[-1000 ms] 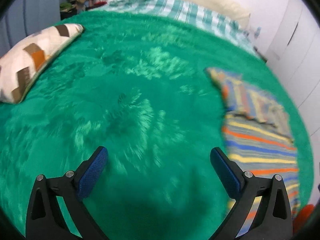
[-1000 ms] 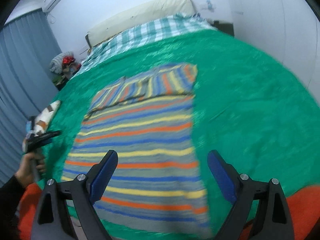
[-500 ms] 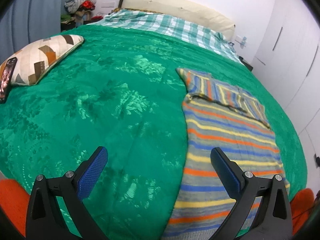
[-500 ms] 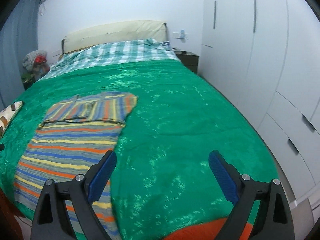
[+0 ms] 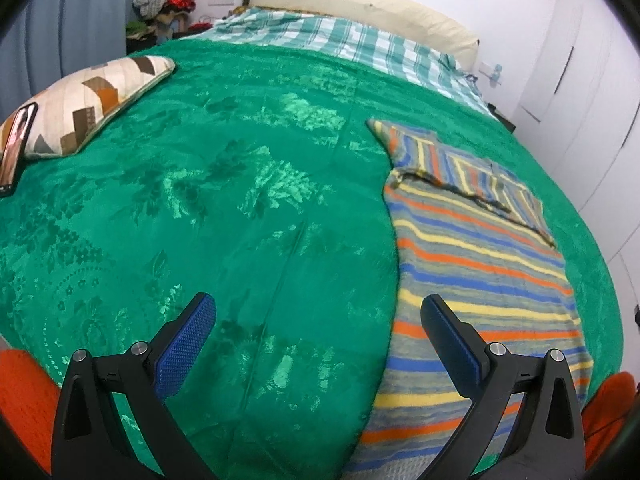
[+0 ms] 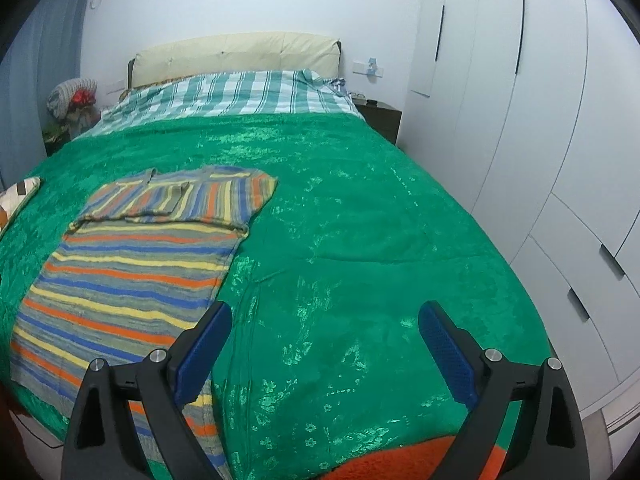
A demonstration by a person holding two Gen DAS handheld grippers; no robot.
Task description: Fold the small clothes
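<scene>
**Striped garment flat on the bed, both grippers empty above it**

We see a striped knitted garment (image 5: 476,264) with bands of orange, blue, yellow and grey, lying flat on the shiny green bedspread (image 5: 224,208) with a flower pattern. Its far end is folded back over the body, so a short strip with stripes running the other way lies across the top. Its near end reaches the foot edge of the bed and hangs a little over it. In the right wrist view the same garment (image 6: 132,276) lies on the left half of the bed, and the right half of the bedspread (image 6: 360,240) shows only its fabric.

Our left gripper (image 5: 318,344) is held above the foot edge of the bed, its jaws wide apart and with nothing between them; its right blue pad (image 5: 450,346) is seen over the left border of the garment. Our right gripper (image 6: 325,348) is also above the foot edge, jaws wide apart and empty, and its left blue pad (image 6: 204,354) is seen over the near right corner of the garment.

Near the left edge of the bed lies a cream cushion with brown and orange zigzag blocks (image 5: 90,104), and a dark phone (image 5: 16,148) leans on it. At the head of the bed we see a green and white checked sheet (image 6: 236,94) and a cream padded headboard (image 6: 236,50). White wardrobe doors (image 6: 520,120) stand along the right side.
</scene>
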